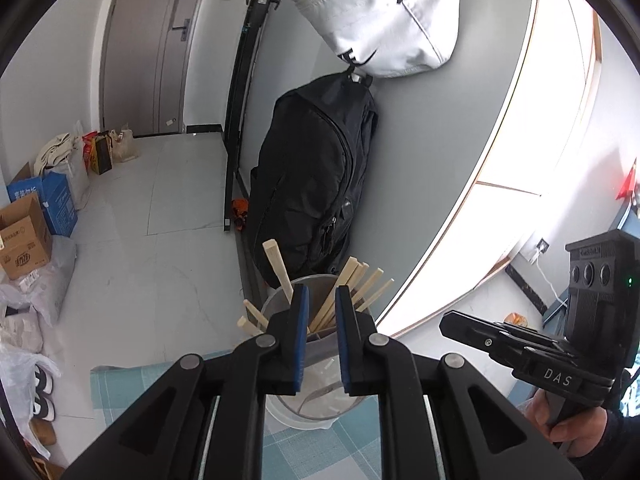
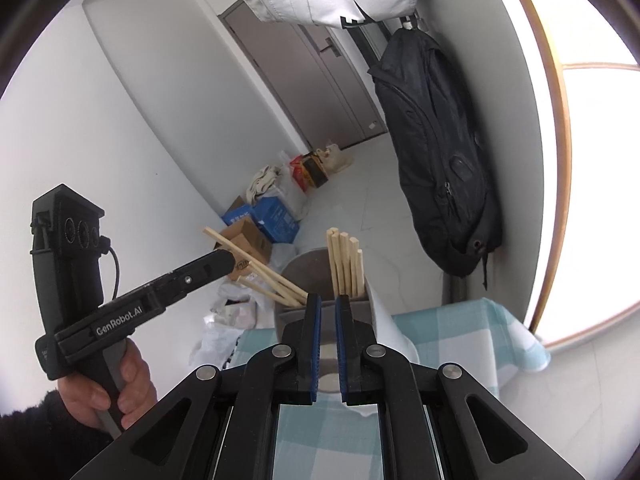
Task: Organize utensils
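The chopsticks [image 2: 344,268] stand bundled in the grey holder [image 2: 296,316] for tidy storage, while left gripper [image 1: 322,292] and right gripper [image 2: 329,302] hover just before the holder, slightly parted, pinching nothing.

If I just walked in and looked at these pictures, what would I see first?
Right in the middle, a grey round holder full of pale wooden chopsticks stands on a blue-and-white checked tablecloth. Both black grippers point at it: the left gripper and the right gripper, each with its blue-padded fingers a little apart and holding nothing. Behind, a big black backpack hangs on the grey wall under a white fabric bag.
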{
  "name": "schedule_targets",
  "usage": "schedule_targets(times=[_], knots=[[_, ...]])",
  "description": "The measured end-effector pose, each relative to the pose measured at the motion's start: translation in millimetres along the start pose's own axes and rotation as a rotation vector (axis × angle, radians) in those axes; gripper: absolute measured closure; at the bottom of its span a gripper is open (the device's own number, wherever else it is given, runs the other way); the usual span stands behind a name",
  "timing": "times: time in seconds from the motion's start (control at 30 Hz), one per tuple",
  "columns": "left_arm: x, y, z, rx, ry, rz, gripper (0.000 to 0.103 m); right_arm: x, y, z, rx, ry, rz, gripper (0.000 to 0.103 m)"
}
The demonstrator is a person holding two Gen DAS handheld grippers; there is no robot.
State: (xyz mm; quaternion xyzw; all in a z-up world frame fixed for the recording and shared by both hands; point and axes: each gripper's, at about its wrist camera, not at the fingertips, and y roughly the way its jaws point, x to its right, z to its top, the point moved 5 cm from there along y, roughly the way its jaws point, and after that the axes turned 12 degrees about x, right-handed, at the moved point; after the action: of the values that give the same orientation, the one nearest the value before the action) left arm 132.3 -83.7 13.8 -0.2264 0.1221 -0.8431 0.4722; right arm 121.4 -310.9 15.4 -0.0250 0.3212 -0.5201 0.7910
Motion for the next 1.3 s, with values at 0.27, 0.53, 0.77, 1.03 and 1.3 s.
schedule_targets(times=[0.27,0.53,0.77,1.03,1.3], knots=[[-5.6,-37.4,-5.3,0.077,-0.006,0.082,0.058,-17.7,-23.1,0.3,0.033,-0.023,0.018,0.081],[-3.4,-83.8,0.9,0.23,-0.012,0.248,0.031,-47.4,-56.1,-5.2,0.121,-0.11,0.058,0.049],[10.4,-109.0,-9.8,0.288,0.012,0.303,0.017,-66.7,-86.0,-14.8,0.214,-0.198,0.076,0.02],[12.0,-125.7,-35.4,0.319,0.017,0.34,0.003,-72.4,-106.8,-41.6,0.286,-0.276,0.057,0.001],[4.7,-131.8,-68.4,0.334,0.042,0.386,0.003,-68.3,-125.0,-72.9,0.326,-0.327,0.01,0.0]])
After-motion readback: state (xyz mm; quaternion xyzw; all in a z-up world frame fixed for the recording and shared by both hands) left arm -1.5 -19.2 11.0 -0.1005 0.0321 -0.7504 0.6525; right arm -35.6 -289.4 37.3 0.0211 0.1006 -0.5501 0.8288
